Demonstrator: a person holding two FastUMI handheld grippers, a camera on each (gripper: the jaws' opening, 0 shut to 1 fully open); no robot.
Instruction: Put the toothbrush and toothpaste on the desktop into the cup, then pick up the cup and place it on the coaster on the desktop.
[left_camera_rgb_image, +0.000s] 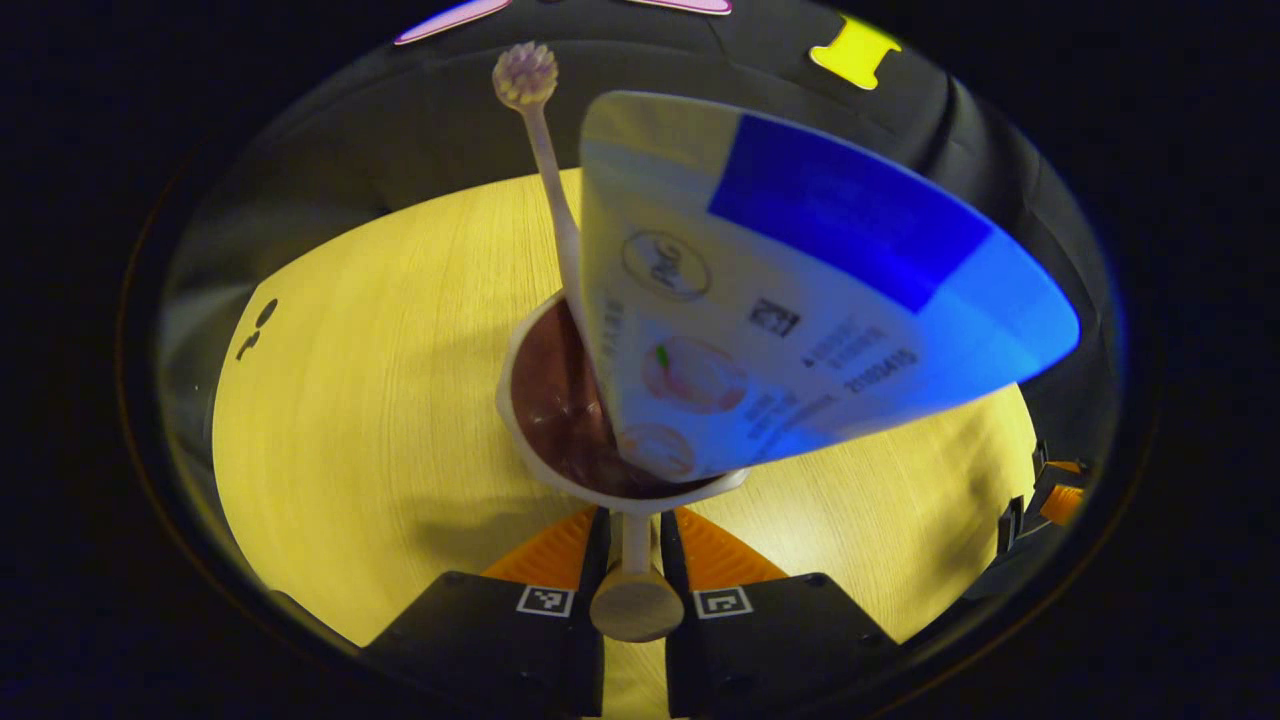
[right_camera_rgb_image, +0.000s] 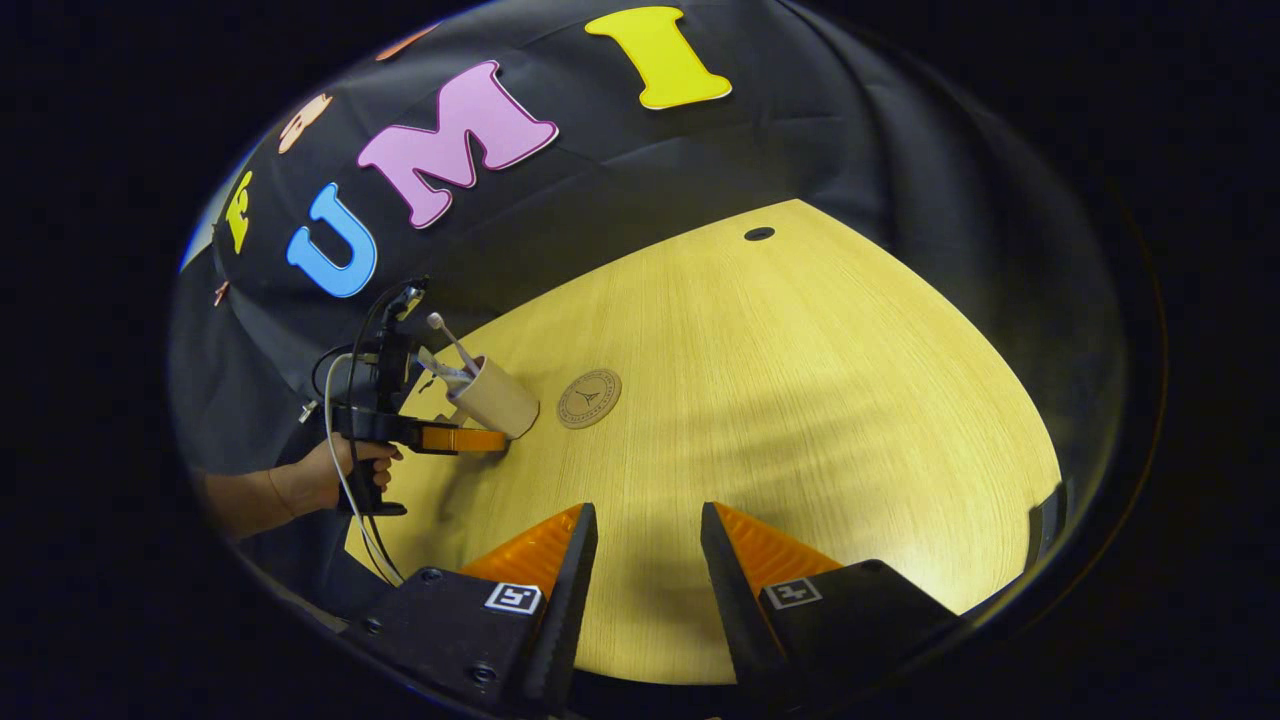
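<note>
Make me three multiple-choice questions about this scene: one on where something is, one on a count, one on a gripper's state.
1. Where is the coaster?
A. Under the cup
B. On the table beside the cup
C. Inside the cup

2. How many items stand in the cup?
A. None
B. One
C. Two

3. What is the left hand-held gripper doing?
A. Clamping the cup's handle
B. Open above the table
C. Holding the coaster

Answers:
1. B, it lies bare on the table just right of the cup.
2. C, the toothbrush and toothpaste both stick out.
3. A, both fingers press the handle.
</note>
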